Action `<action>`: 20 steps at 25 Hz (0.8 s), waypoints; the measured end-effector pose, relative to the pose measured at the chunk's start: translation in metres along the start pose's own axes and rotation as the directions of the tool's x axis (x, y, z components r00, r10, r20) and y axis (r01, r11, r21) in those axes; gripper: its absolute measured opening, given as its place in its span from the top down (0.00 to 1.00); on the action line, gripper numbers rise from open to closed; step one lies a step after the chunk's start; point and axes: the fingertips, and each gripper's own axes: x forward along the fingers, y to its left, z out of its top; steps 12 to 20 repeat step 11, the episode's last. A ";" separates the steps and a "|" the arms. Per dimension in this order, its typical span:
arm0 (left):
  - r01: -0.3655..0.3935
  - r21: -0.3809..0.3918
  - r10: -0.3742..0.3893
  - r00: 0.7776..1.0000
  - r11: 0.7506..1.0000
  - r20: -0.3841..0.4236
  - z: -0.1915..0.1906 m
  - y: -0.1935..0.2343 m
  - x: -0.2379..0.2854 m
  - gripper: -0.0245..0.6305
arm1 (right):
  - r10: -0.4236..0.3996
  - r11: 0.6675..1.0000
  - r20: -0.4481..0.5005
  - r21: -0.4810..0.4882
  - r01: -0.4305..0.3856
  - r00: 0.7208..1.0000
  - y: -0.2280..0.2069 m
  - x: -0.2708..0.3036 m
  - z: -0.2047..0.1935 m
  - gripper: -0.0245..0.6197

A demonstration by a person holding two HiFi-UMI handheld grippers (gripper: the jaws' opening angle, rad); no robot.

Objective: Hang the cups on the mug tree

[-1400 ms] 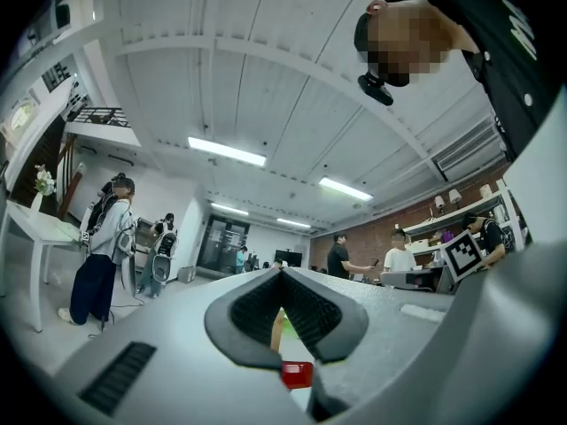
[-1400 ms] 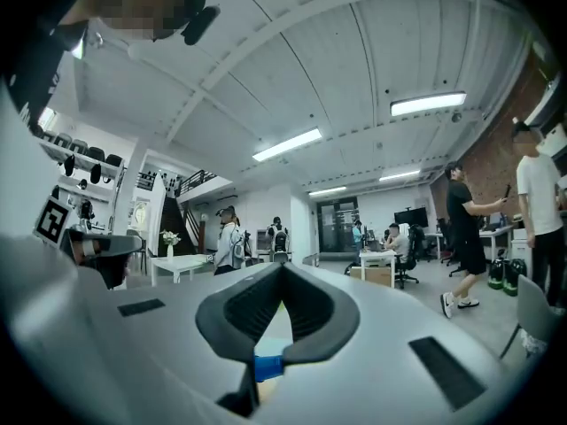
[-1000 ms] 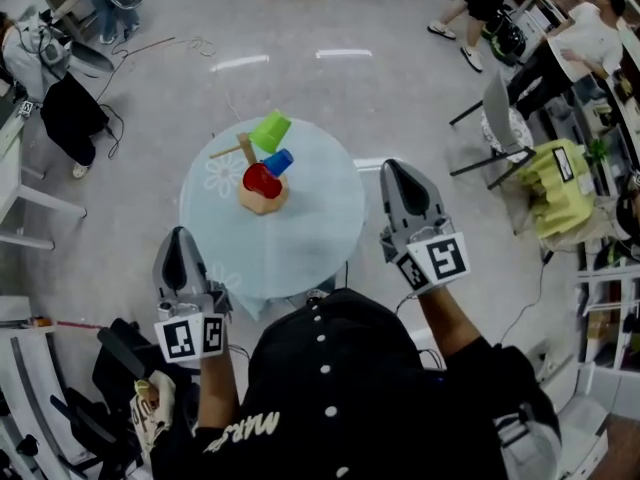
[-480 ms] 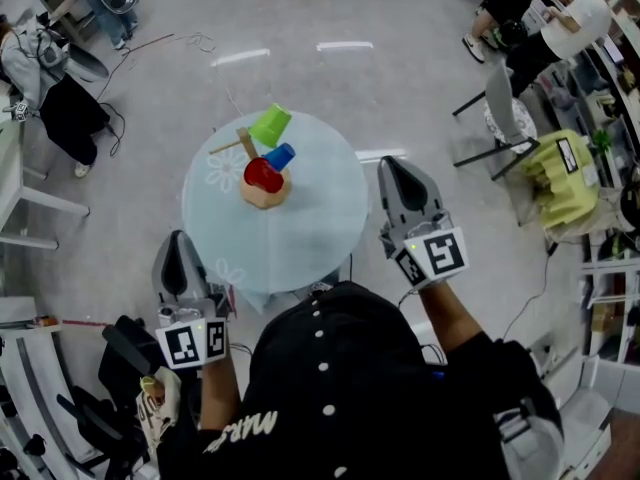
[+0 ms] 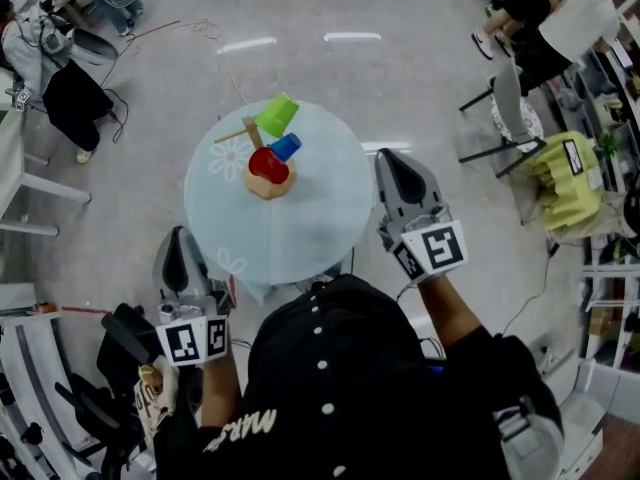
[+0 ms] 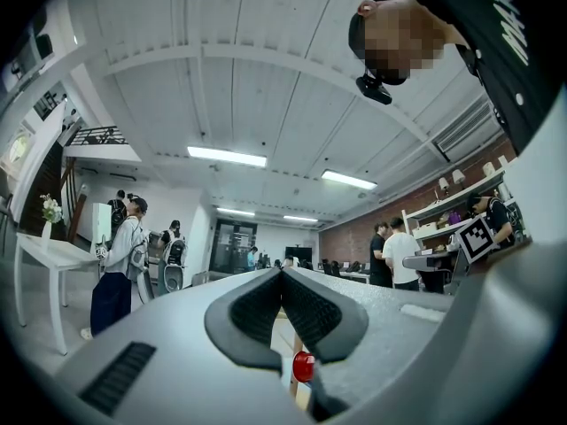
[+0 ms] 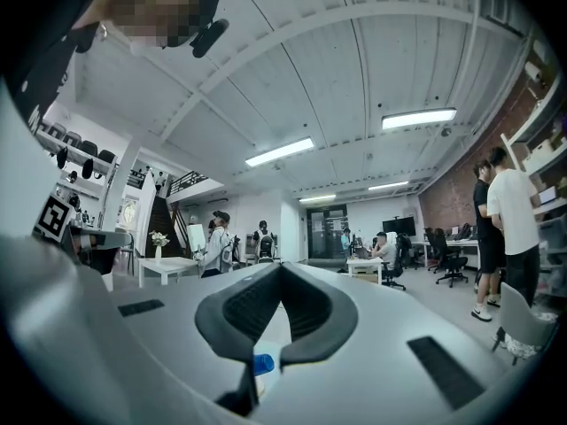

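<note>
On the round pale blue table (image 5: 300, 228) stands a wooden mug tree (image 5: 262, 180). A red cup (image 5: 268, 165), a blue cup (image 5: 285, 148) and a green cup (image 5: 276, 115) hang on it, and one bare peg (image 5: 232, 135) points left. My left gripper (image 5: 179, 238) hovers off the table's near left edge, shut and empty. At the table's right edge my right gripper (image 5: 391, 158) is likewise shut with nothing in it. In the left gripper view the closed gripper (image 6: 282, 273) shows the red cup (image 6: 303, 367) beneath it. The right gripper (image 7: 281, 266) has the blue cup (image 7: 262, 363) below.
A grey chair (image 5: 505, 108) and a yellow-green bundle (image 5: 560, 180) stand to the right, where people sit at desks. Black clothing (image 5: 70, 98) and cables lie on the floor at left, beside a white table (image 5: 15, 168). More black gear (image 5: 110, 368) sits by my left side.
The head view has tipped a little, so the table and the tree sit slightly higher in the picture. Both grippers stay shut and empty near the table's edge.
</note>
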 end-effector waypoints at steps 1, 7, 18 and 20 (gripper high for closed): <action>0.000 0.000 0.000 1.000 1.000 -0.002 -0.001 0.000 0.000 0.97 | 0.000 1.000 -0.005 -0.002 0.000 1.000 0.000 0.001 -0.001 0.97; 0.000 0.002 0.000 1.000 1.000 -0.007 -0.003 0.000 0.001 0.97 | 0.008 1.000 -0.002 0.005 -0.008 1.000 0.000 0.003 -0.004 0.96; 0.004 0.006 -0.004 1.000 1.000 -0.001 -0.003 -0.004 0.002 0.97 | 0.010 1.000 0.001 -0.001 -0.010 1.000 -0.002 0.002 -0.004 0.96; 0.004 0.006 -0.004 1.000 1.000 -0.001 -0.003 -0.004 0.002 0.97 | 0.010 1.000 0.001 -0.001 -0.010 1.000 -0.002 0.002 -0.004 0.96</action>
